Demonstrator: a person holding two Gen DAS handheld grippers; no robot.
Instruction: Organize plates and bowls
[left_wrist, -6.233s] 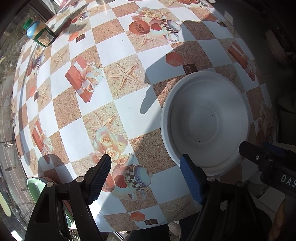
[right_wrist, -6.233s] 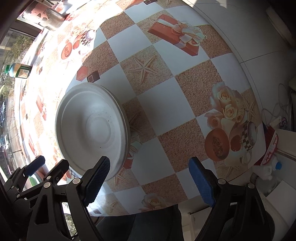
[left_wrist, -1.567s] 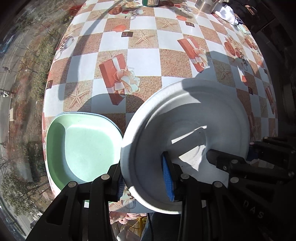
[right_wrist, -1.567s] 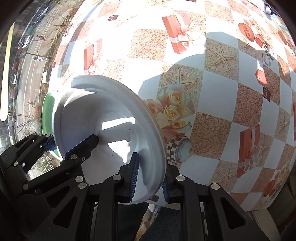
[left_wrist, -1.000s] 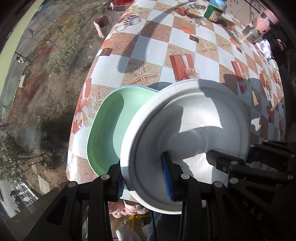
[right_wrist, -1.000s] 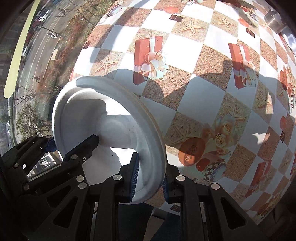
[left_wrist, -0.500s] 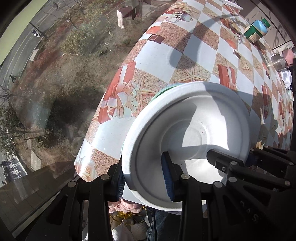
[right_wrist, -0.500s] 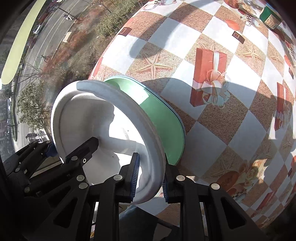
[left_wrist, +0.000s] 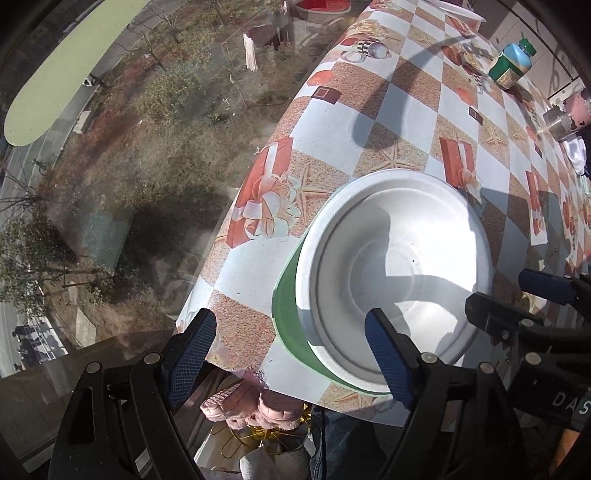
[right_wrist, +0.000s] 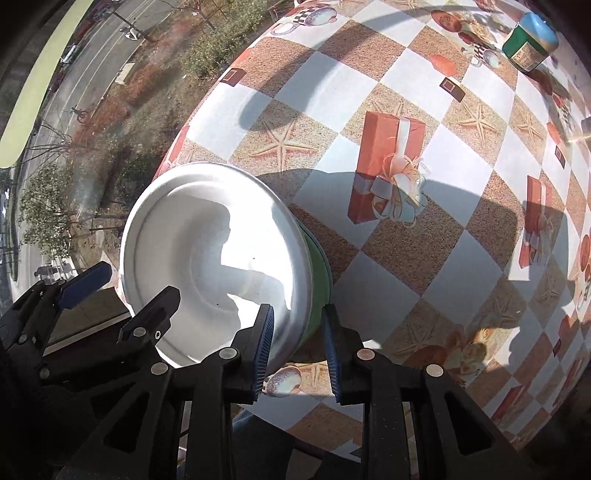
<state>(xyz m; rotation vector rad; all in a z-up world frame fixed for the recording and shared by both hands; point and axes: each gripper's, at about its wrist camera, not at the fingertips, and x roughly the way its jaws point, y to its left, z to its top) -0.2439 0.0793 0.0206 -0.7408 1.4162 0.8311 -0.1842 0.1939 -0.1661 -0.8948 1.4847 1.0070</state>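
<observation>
**Operator:** Status of the stacking step?

**Guide:** Stacking is done as far as these views show. Your round white foam plate sits on top of the pale green plastic dish, near the edge of the table with the checked starfish-and-gift-box oilcloth. No other plate or bowl is in view, so you cannot tell what is left to sort.

**Operator:** Where does the plate lie relative to the jaws?

**Guide:** Your left gripper has just been opening; its jaws stand wide apart. One finger hangs over the plate's near rim, the other off its side above the table edge. Neither pad presses on it. Your right gripper has also just been opening, but less far. The rims of the white plate and green dish lie between its pads, with a gap showing on both sides. Judge both grips released.

**Operator:** Next?

**Guide:** Lift both grippers straight up, so that no pad drags the rim.
</observation>
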